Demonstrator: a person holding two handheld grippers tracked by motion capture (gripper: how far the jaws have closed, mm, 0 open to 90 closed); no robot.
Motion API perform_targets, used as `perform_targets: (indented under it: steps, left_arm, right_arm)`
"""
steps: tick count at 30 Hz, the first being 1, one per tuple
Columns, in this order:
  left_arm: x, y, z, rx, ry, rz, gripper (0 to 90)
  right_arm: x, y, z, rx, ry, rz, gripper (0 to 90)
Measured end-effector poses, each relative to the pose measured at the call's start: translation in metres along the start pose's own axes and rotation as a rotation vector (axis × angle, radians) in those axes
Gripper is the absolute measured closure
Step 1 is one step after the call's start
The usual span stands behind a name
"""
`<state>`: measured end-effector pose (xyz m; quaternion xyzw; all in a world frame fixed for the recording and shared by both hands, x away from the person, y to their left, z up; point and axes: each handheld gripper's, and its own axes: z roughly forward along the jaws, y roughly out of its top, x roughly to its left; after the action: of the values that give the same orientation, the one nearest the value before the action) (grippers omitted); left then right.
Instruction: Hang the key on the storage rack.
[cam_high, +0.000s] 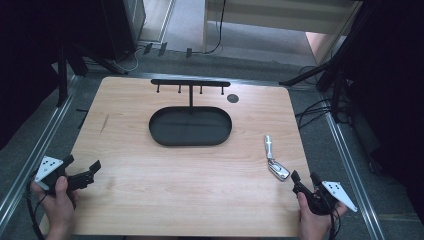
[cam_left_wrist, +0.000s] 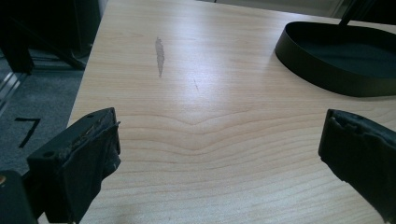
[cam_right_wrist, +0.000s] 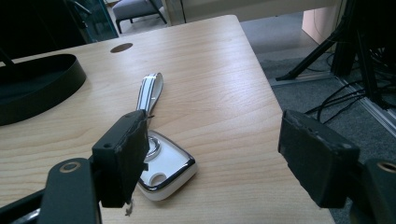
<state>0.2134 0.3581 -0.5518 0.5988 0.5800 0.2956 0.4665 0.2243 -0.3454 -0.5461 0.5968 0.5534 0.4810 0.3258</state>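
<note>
The table (cam_high: 150, 200) is the biggest thing in front of me, a pale wooden top with a grey scuff toward its left side. Toward the far edge sits a black oval tray (cam_high: 190, 126), and a thin post rises from its back rim to a crossbar with small hooks (cam_high: 190, 83) hanging under it. Nothing lies in the tray and nothing hangs on the hooks, as far as I can see.

The thing I am after is the key fob (cam_right_wrist: 163, 170), a white and chrome piece with a striped strap running away from it toward the far edge. It lies flat on the wood near the right edge of the table, well apart from the tray, with the strap end pointing up the table.

My right gripper (cam_high: 303, 180) is just beside the fob, jaws spread wide and holding nothing; in the right gripper view one jaw stands right over the near end of the fob, the other out toward the table edge. My left gripper (cam_high: 82, 172) rests at the near left corner, also released, with bare wood between its jaws.

So I judge the work barely begun: the fob is not yet picked up, and carrying it to the stand, whether hook or tray, is all still ahead.
</note>
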Motion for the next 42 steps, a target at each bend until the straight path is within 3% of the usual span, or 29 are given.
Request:
perform_targets:
  steps: [11, 15, 23, 26, 33, 42]
  left_arm:
    - [0.001, 0.0, 0.0, -0.004, -0.006, -0.012, 0.0]
    - [0.001, 0.0, -0.001, -0.004, -0.007, -0.008, 0.0]
    - [0.001, 0.0, -0.001, -0.004, -0.007, -0.007, 0.0]
    - [0.0, -0.001, -0.001, -0.006, -0.012, -0.007, 0.0]
    - [0.001, 0.0, -0.001, -0.005, -0.011, -0.012, 0.0]
    - [0.001, 0.0, -0.001, -0.004, -0.01, -0.012, 0.0]
  right_arm:
    - [0.001, 0.001, 0.004, 0.035, -0.041, 0.011, 29.3]
    - [0.003, 0.002, 0.006, 0.048, -0.069, -0.019, 32.0]
    - [0.013, 0.008, 0.013, 0.097, -0.102, -0.125, 36.1]
    - [0.016, 0.014, 0.015, 0.11, -0.103, -0.145, 36.7]
    - [0.02, 0.042, 0.023, 0.156, -0.06, -0.135, 36.5]
    - [0.032, 0.071, 0.042, 0.214, -0.054, -0.212, 36.7]
